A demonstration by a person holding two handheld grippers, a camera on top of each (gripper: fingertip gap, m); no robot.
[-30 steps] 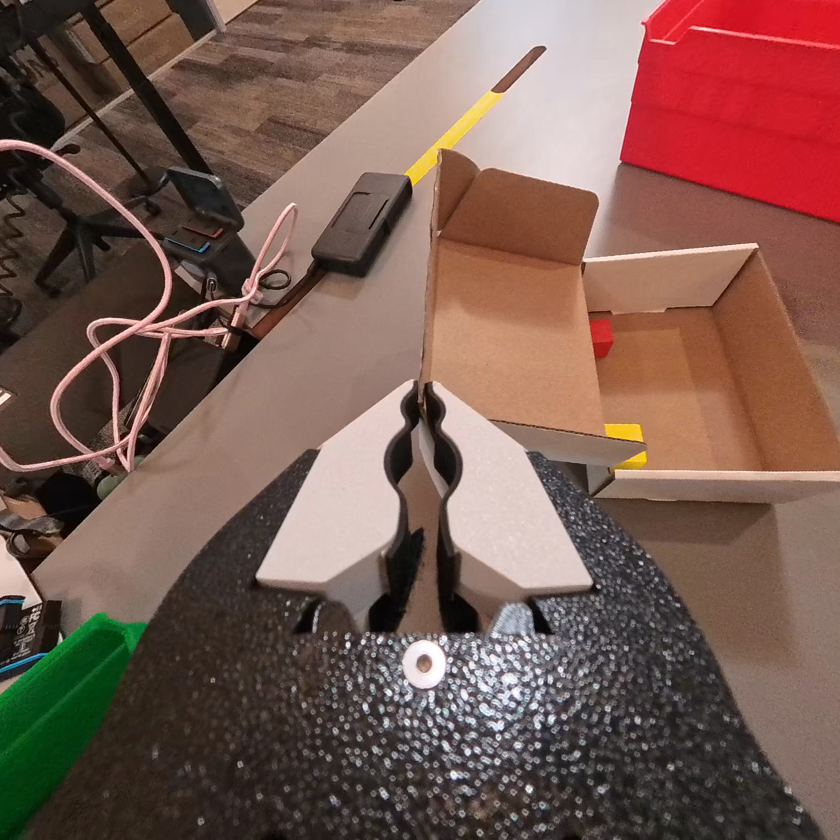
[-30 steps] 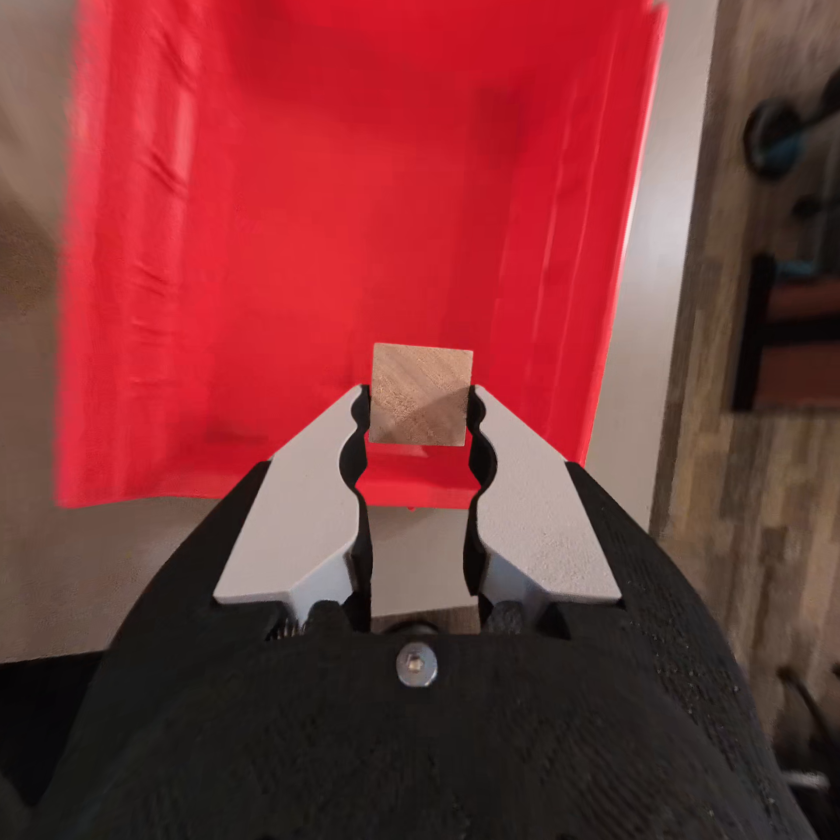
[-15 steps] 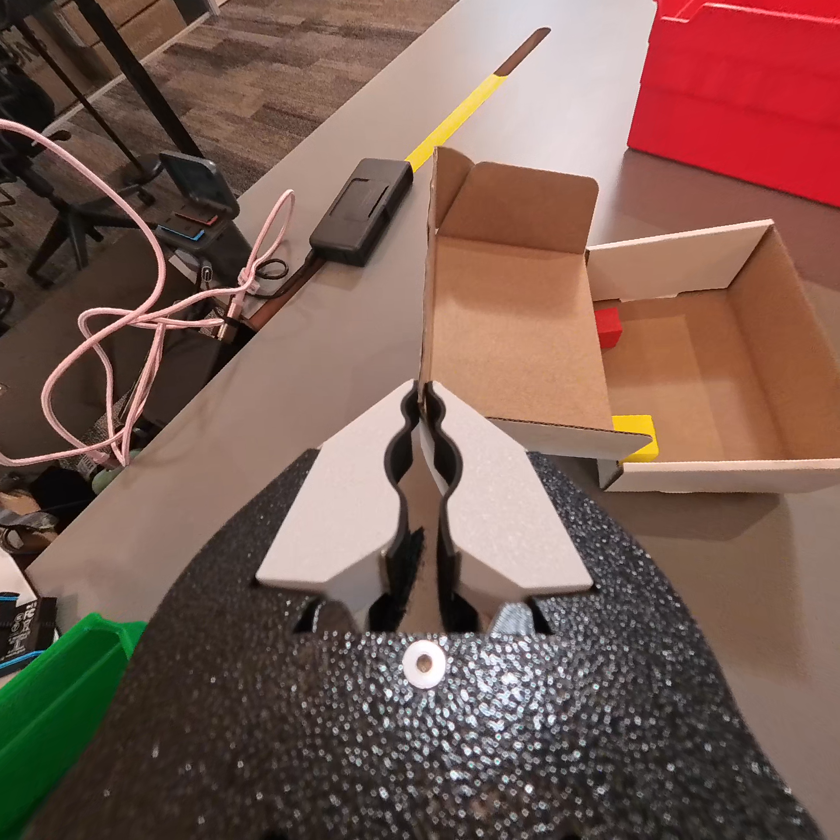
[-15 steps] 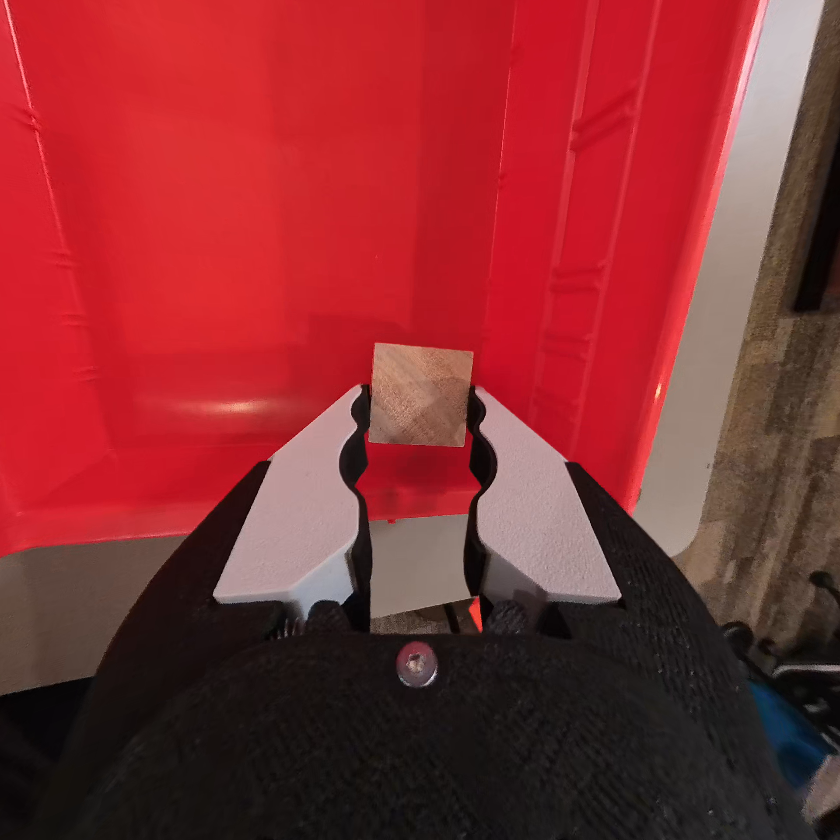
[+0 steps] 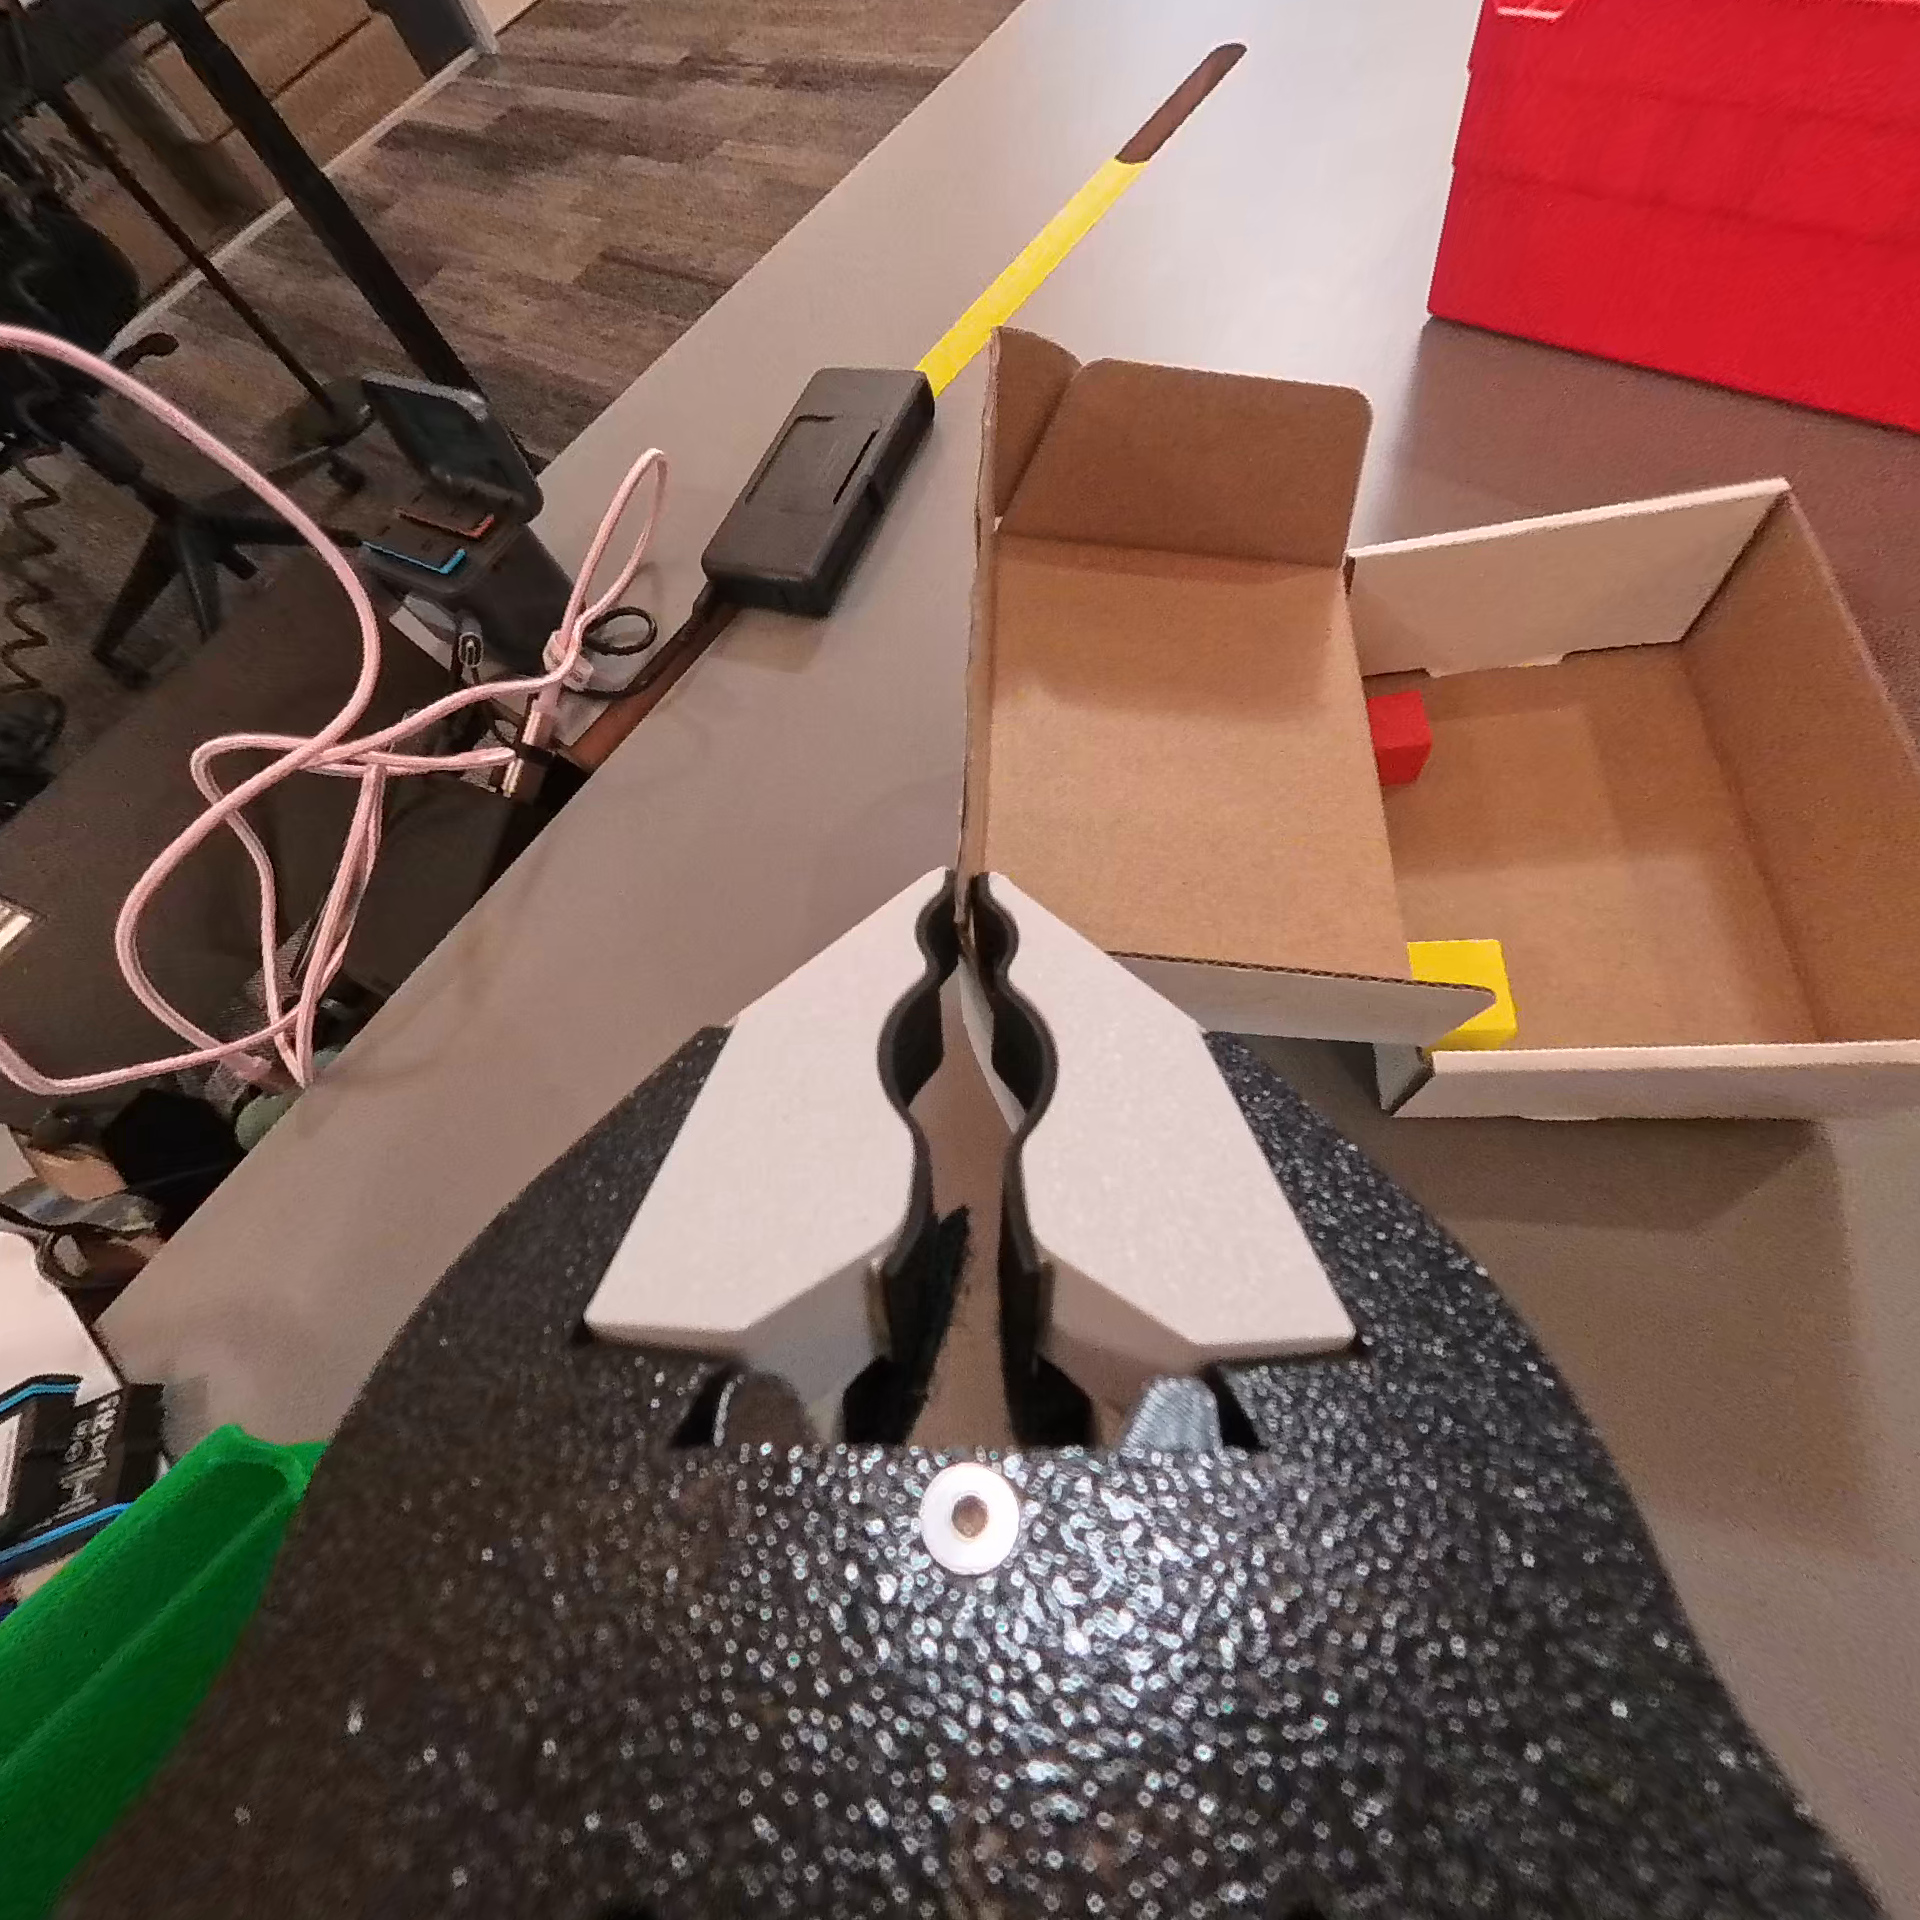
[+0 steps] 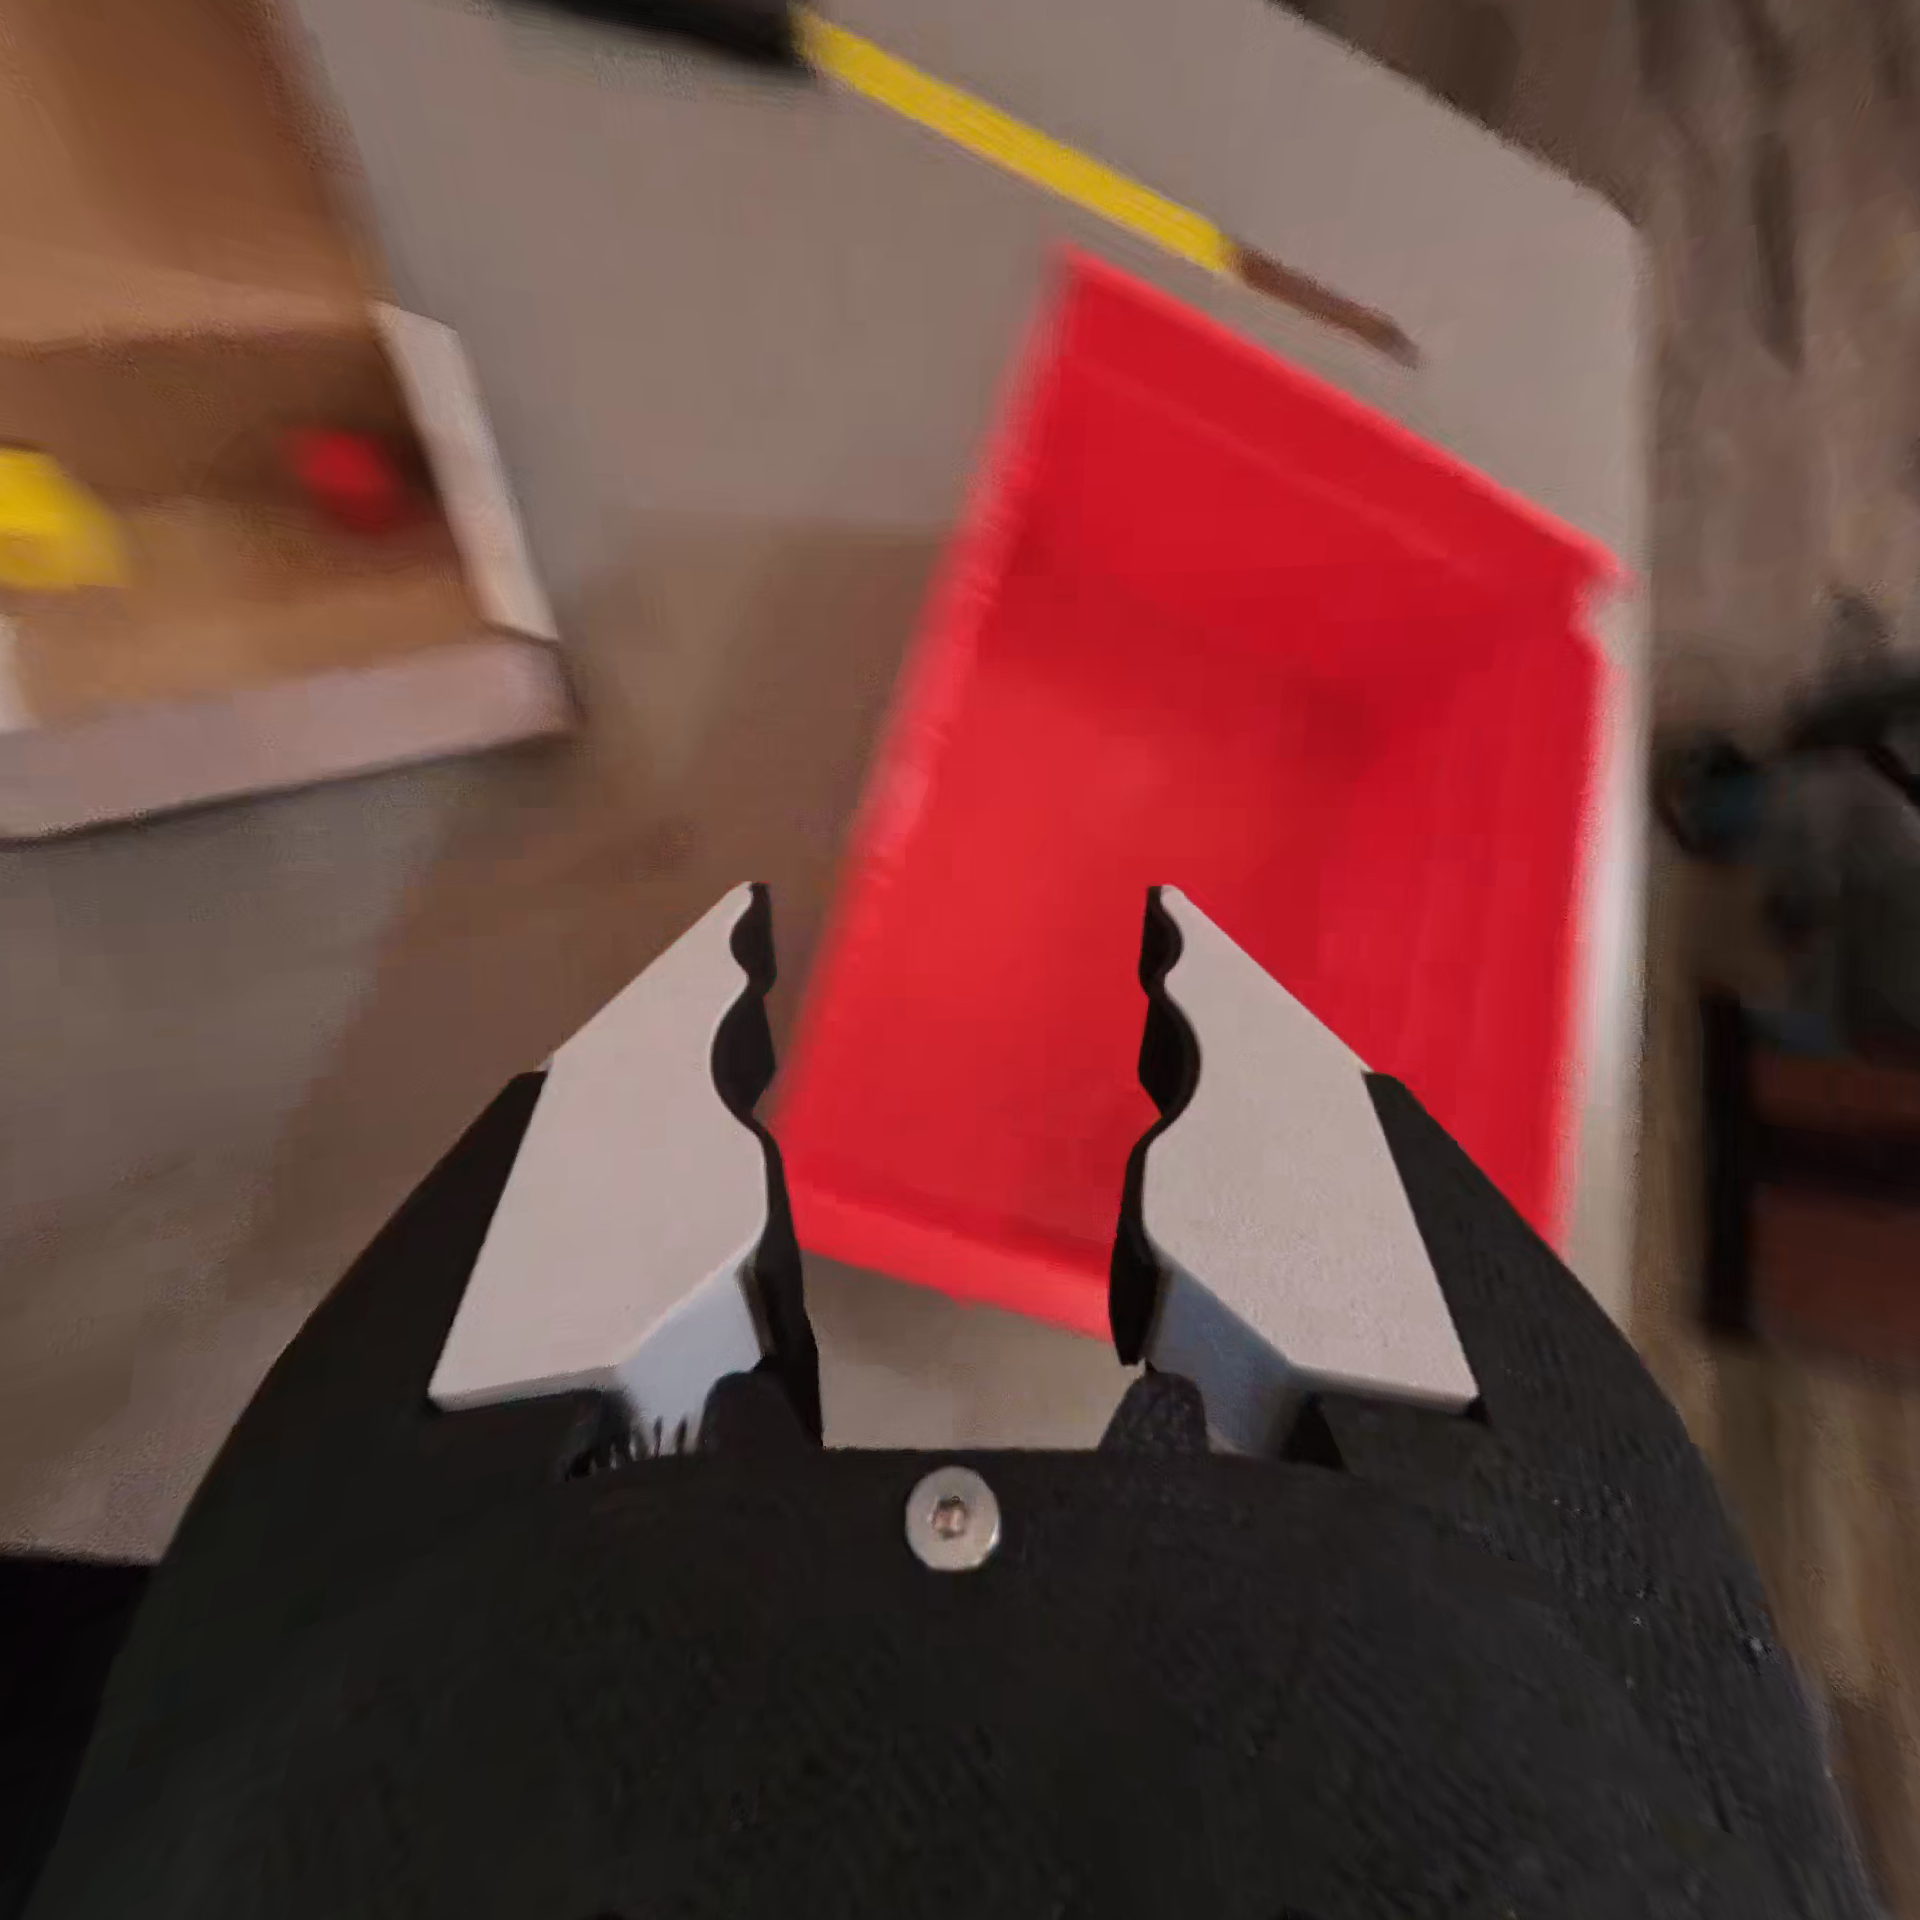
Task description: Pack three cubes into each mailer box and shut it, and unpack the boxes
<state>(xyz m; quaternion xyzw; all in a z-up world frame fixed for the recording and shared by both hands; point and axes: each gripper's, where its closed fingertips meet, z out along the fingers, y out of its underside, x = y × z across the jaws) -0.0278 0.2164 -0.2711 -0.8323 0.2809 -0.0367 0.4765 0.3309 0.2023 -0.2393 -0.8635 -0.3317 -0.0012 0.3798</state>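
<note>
Mailer box [image 5: 1621, 862] open on grey table [image 5: 727, 831]; red cube [image 5: 1397, 736] and yellow cube [image 5: 1460, 982] inside. Left gripper [image 5: 964, 904] pinched tight on the lid [image 5: 1164, 769] edge, propping it. Right gripper [image 6: 956, 904] spread wide, empty, above red bin [image 6: 1247, 831]. Risk: thin card slips, lid drops over cubes. Cables [image 5: 312, 727], carpet beyond.

floor: wood-look planks [image 5: 644, 135] | furniture: grey table [image 5: 727, 831], dark desk legs [image 5: 301, 197]
</note>
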